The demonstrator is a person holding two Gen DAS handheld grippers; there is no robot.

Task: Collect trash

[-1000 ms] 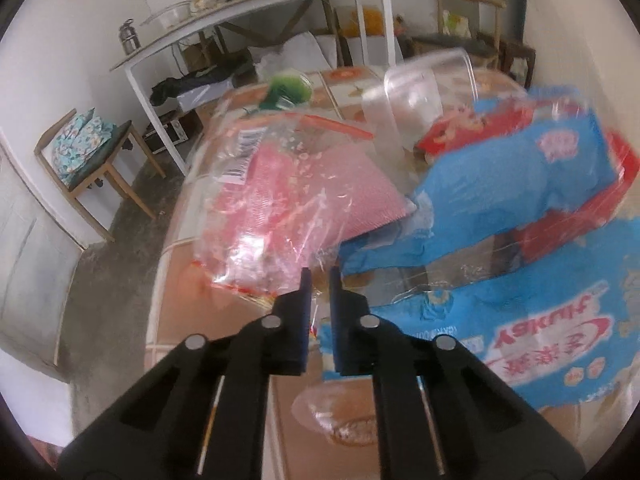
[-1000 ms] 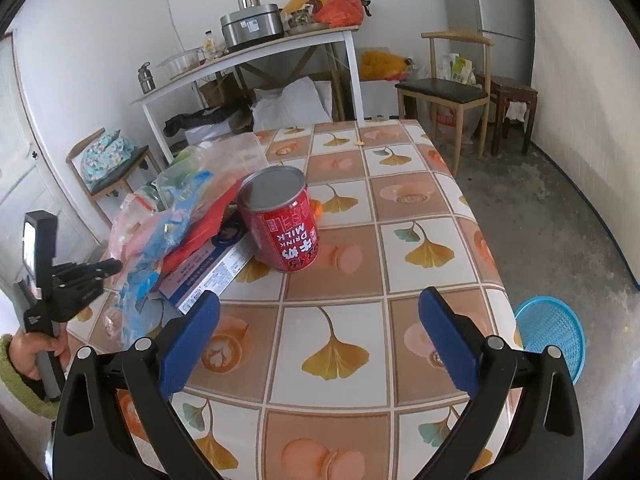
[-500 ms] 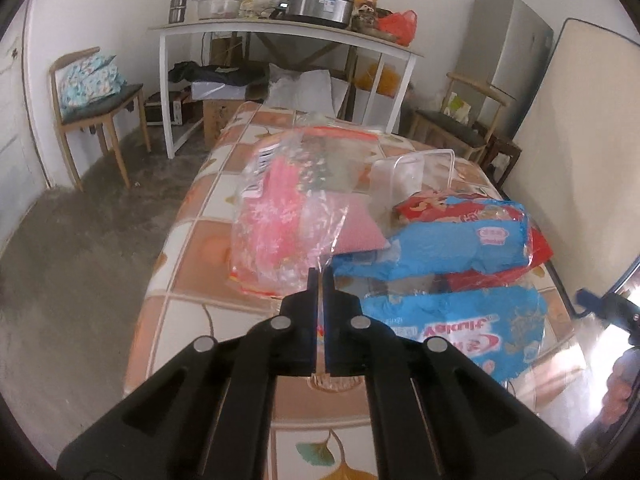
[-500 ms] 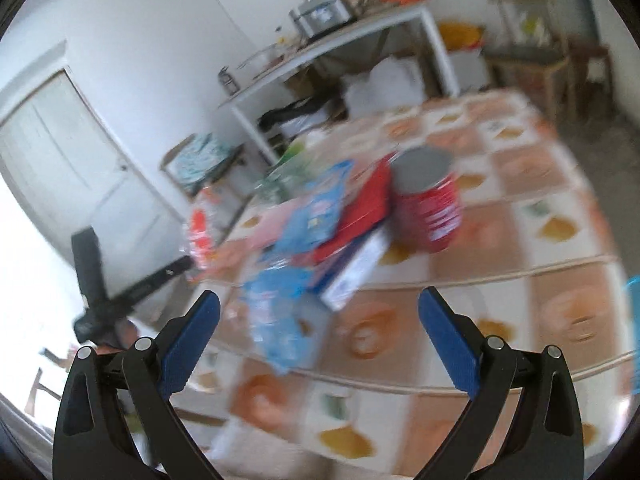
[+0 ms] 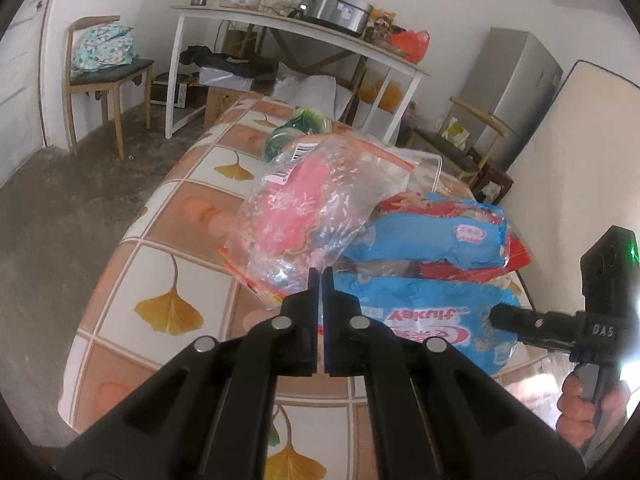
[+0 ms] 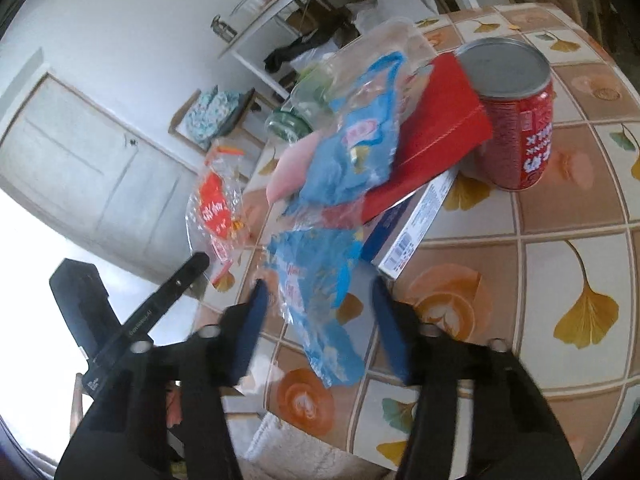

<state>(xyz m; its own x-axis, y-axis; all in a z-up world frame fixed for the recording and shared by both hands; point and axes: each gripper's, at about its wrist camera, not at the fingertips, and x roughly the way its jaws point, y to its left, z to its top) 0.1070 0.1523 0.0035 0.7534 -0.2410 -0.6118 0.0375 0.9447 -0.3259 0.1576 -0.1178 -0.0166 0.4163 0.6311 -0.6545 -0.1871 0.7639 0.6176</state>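
My left gripper [image 5: 319, 278] is shut on the edge of a clear plastic bag with pink and red print [image 5: 308, 208] and holds it lifted above the tiled table [image 5: 176, 256]. The same bag [image 6: 216, 208] hangs at the left gripper's tip in the right wrist view. My right gripper [image 6: 320, 300] is open, its blue pads either side of a blue plastic wrapper [image 6: 316, 280] at the table's near edge. The blue wrappers [image 5: 432, 312] lie in a pile beside the held bag. The right gripper's body shows at the right edge of the left wrist view.
A red milk can [image 6: 516, 116] stands on the table behind a red-and-white box [image 6: 420, 184]. A green glass bottle [image 5: 296, 132] lies further back. A chair [image 5: 104, 76], a white side table [image 5: 296, 36] and a fridge [image 5: 516, 96] stand around the room.
My left gripper has shut on the clear bag and lifted it back from the pile. My right gripper has swung left and down, its jaws narrowed around the blue wrapper.
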